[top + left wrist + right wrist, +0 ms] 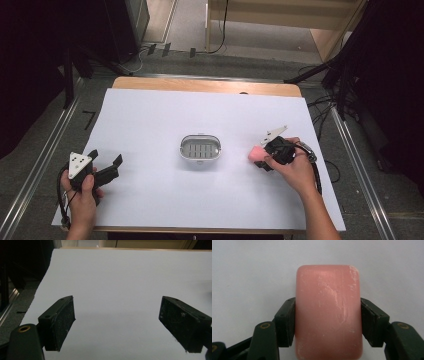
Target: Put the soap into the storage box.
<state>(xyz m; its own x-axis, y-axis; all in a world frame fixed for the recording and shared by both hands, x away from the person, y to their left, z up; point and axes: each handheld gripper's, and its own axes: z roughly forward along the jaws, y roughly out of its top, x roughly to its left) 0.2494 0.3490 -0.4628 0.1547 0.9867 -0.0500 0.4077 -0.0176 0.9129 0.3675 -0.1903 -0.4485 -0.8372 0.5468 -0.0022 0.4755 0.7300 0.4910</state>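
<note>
A pink bar of soap [328, 311] sits between the two black jaws of my right gripper [328, 322], which press on its long sides. From above, the soap [255, 154] pokes out to the left of the right gripper [264, 159], low over the white sheet at the right. An oval grey soap dish [200, 148] with a slotted floor rests in the middle of the sheet, a hand's width left of the soap. At the sheet's front left my left gripper [106, 162] is held open, its pads [58, 322] wide apart over bare white paper.
A white sheet [150, 115] covers most of the wooden table [205, 86]. Metal rails run along the floor on both sides. Black stands and cables surround the table at the back and right.
</note>
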